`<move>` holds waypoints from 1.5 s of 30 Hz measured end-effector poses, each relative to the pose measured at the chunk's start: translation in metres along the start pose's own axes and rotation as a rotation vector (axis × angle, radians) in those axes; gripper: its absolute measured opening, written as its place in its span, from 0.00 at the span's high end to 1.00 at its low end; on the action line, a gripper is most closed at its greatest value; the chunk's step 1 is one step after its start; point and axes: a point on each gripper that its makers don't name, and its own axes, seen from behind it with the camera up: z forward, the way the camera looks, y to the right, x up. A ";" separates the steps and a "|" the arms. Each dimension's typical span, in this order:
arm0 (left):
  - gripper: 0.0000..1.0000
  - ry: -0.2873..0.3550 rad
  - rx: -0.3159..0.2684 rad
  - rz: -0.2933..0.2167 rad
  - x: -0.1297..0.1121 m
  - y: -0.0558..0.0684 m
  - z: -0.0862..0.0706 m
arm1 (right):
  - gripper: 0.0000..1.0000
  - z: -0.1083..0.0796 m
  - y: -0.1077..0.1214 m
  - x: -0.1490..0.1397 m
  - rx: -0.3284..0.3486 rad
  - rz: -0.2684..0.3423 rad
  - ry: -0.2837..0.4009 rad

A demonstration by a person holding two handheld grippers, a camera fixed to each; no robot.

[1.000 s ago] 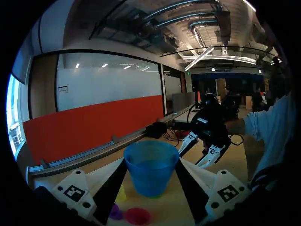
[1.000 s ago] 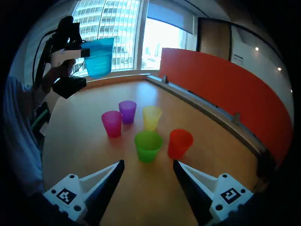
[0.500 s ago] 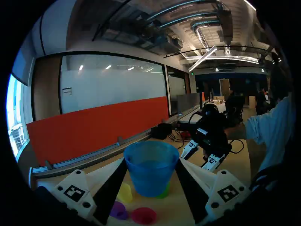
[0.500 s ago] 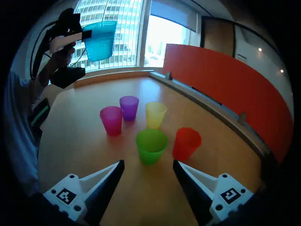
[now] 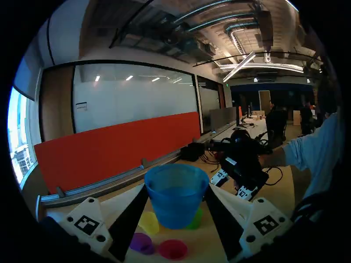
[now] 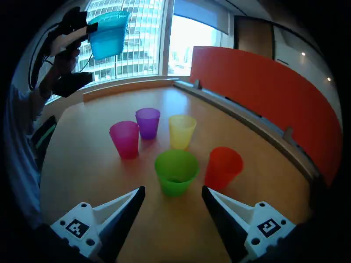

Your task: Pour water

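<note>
The translucent blue cup (image 5: 176,197), part-filled with water, is upright in the air, clamped between the fingers of the left hand-held gripper (image 5: 175,189). On the table (image 6: 83,175) five cups stand upright, clustered: pink (image 6: 125,139), purple (image 6: 147,123), yellow (image 6: 181,130), green (image 6: 176,171), red (image 6: 223,167).

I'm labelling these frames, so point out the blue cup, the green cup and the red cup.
blue cup (image 5: 176,200): left gripper view, front wall.
green cup (image 6: 176,173): right gripper view, inside the opening.
red cup (image 6: 221,174): right gripper view, outer wall.
</note>
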 end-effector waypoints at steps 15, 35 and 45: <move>0.14 0.000 0.021 0.008 0.005 -0.006 -0.007 | 0.00 0.029 0.000 0.000 0.011 0.024 0.000; 0.14 -0.001 0.027 0.013 0.008 -0.007 -0.008 | 0.00 0.058 0.000 0.007 0.011 0.070 0.021; 0.14 -0.003 0.025 0.011 0.005 -0.009 -0.007 | 0.09 0.061 -0.001 0.010 0.006 0.065 0.032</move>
